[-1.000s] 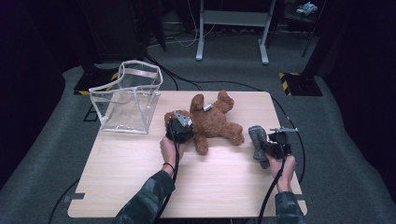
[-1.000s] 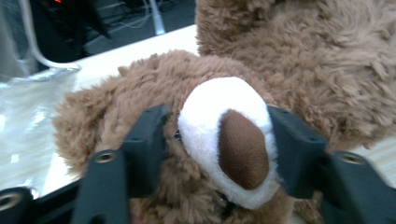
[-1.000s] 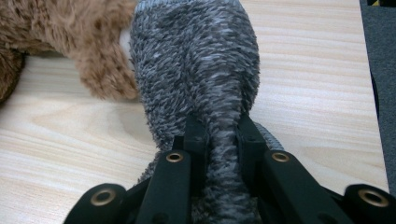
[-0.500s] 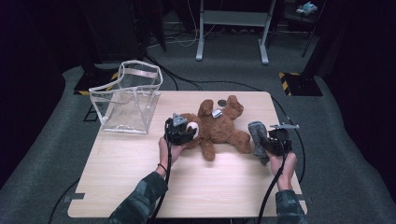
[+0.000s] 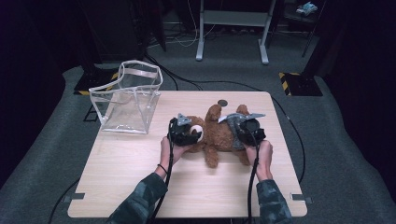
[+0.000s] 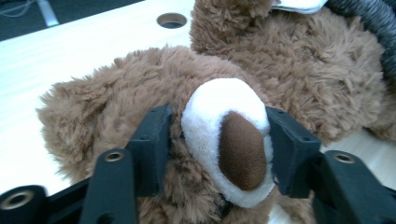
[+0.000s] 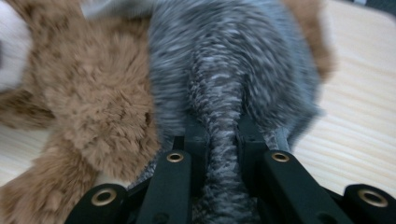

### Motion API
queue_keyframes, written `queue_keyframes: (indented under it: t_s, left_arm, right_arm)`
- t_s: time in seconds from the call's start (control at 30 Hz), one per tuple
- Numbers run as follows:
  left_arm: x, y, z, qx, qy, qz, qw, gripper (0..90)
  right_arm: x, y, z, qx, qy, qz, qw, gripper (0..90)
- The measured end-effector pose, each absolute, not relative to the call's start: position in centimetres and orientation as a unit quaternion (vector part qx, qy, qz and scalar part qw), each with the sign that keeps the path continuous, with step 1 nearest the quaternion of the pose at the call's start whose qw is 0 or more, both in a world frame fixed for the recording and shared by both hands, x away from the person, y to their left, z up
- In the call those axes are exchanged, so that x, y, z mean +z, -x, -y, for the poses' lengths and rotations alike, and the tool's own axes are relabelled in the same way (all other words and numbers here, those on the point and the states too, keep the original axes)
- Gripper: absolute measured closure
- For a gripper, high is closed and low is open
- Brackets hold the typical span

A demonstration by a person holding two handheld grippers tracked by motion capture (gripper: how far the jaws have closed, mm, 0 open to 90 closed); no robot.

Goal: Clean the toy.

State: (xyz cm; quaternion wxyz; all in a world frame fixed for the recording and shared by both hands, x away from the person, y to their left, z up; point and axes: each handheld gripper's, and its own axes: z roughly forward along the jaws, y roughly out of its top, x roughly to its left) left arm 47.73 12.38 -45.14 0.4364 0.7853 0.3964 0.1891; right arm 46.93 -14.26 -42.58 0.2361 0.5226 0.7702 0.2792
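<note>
A brown teddy bear (image 5: pixel 215 135) lies mid-table. My left gripper (image 5: pixel 196 134) is at its head. In the left gripper view the jaws (image 6: pixel 217 135) stand on either side of the white muzzle (image 6: pixel 219 107) with its brown nose. They have just been opening, and the muzzle is still between them. My right gripper (image 5: pixel 236 129) is over the bear's body from the right. In the right gripper view it (image 7: pixel 217 128) is shut on a strip of grey knitted cloth (image 7: pixel 224 60) that drapes over the brown fur (image 7: pixel 93 93).
A clear plastic bag (image 5: pixel 128 98) with a pale rim stands open at the table's back left. A round cable hole (image 5: pixel 222 102) sits in the wooden tabletop (image 5: pixel 140 177) just behind the bear. Cables trail from both grippers off the front edge.
My right gripper has moved left from the table's right side, carrying the grey cloth onto the bear. The bear has shifted a little toward the front. The left hand stayed at its head.
</note>
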Motion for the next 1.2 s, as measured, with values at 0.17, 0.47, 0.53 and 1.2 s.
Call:
queue_keyframes:
  t_s: [0.17, 0.47, 0.53, 1.2]
  left_arm:
    - [-45.0, -46.1, -13.4, 0.227, -0.776, -0.399, 0.432, 31.9]
    - [-47.6, -44.7, -16.2, 0.208, -0.771, -0.431, 0.420, 29.4]
    - [-48.9, -44.4, -16.5, 0.204, -0.771, -0.438, 0.415, 33.9]
    - [-52.6, -44.3, -17.1, 0.200, -0.765, -0.456, 0.408, 85.3]
  right_arm:
    - [-44.0, -47.6, 14.4, 0.271, -0.526, -0.772, 0.233, 79.7]
    - [-43.8, -47.6, 14.4, 0.266, -0.530, -0.770, 0.234, 79.6]
    - [-43.4, -47.4, 14.4, 0.268, -0.533, -0.767, 0.235, 79.7]
    - [-40.9, -47.7, 9.4, 0.290, -0.493, -0.786, 0.236, 79.4]
